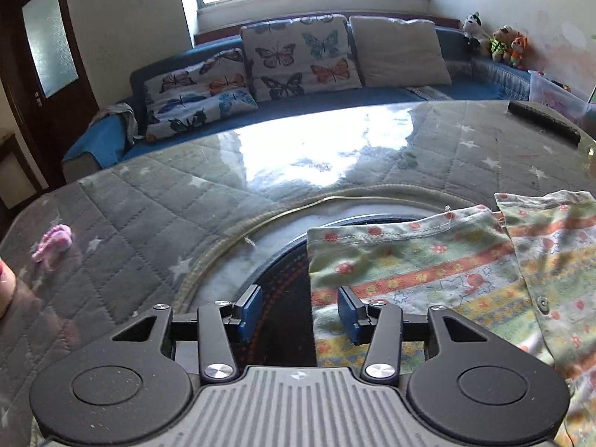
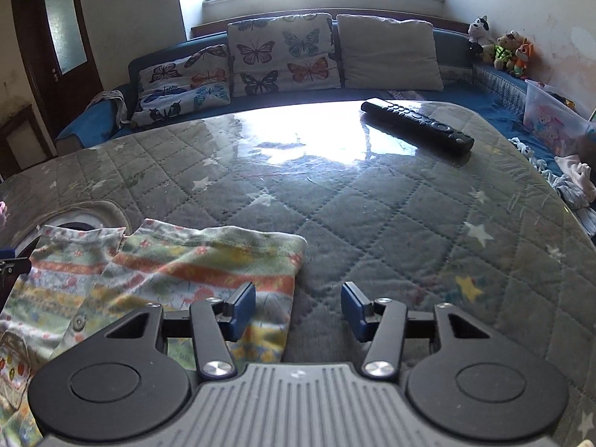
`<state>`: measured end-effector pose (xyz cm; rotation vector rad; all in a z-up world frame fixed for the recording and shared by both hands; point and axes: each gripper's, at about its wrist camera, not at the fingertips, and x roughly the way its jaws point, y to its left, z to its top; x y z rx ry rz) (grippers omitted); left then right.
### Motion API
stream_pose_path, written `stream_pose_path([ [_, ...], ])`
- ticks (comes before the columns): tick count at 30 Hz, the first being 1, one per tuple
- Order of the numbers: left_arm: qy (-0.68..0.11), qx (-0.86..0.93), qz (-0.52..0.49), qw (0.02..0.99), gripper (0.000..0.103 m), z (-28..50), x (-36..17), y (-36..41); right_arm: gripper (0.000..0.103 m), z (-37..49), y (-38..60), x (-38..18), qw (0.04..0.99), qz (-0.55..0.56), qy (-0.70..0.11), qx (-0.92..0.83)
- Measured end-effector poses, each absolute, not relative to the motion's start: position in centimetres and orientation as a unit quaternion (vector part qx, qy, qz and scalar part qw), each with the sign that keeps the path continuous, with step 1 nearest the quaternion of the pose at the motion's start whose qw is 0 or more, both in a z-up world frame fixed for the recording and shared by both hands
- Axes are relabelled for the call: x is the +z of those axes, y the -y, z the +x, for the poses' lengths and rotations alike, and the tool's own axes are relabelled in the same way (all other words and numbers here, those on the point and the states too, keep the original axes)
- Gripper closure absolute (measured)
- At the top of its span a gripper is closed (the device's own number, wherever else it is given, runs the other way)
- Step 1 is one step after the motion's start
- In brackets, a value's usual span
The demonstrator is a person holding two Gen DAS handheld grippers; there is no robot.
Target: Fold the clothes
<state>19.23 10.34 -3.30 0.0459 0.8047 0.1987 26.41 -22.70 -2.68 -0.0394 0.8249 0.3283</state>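
Your shirt (image 2: pixel 156 272) lies on the table (image 2: pixel 372 223) between both grippers, sleeves pointing away from you. Left gripper (image 1: pixel 298 313) spread wide astride its left sleeve edge; right gripper (image 2: pixel 298 311) likewise empty astride the right edge. Remote (image 2: pixel 417 126) sits well beyond, nothing blocking.

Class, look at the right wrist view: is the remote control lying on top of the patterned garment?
No: the remote control lies on the far quilted table cover, well apart from the patterned garment near the camera.
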Motion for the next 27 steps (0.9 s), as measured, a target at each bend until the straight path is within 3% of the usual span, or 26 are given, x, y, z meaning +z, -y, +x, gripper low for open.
stream_pose_path([
  [2, -0.388, 0.091, 0.023, 0.917, 0.067, 19.3, -3.5, -10.4, 0.060, 27.0, 22.4, -2.8, 0.903, -0.018, -0.399, 0.160],
  [6, -0.385, 0.081, 0.020, 0.919, 0.093, 19.5, -3.6, -10.5, 0.084, 27.7, 22.2, -2.7, 0.899, -0.008, -0.403, 0.172],
  [7, -0.383, 0.080, 0.022, 0.920, 0.096, 19.6, -3.6, -10.4, 0.091, 27.7, 22.0, -2.6, 0.899, -0.008, -0.402, 0.173],
  [10, -0.376, 0.084, 0.040, 0.922, 0.102, 19.5, -3.7, -9.9, 0.099, 27.8, 21.2, -2.4, 0.901, -0.015, -0.395, 0.176],
  [20, -0.363, 0.119, 0.049, 0.923, 0.103, 21.3, -2.8, -12.0, 0.100, 30.5, 17.6, -2.1, 0.908, -0.025, -0.373, 0.187],
  [26, -0.377, 0.123, 0.053, 0.916, 0.099, 21.6, -3.0, -12.5, 0.085, 30.4, 16.1, -2.0, 0.904, -0.052, -0.377, 0.197],
  [27, -0.376, 0.119, 0.051, 0.917, 0.099, 21.4, -2.7, -12.4, 0.078, 30.0, 16.0, -1.7, 0.903, -0.055, -0.375, 0.202],
])
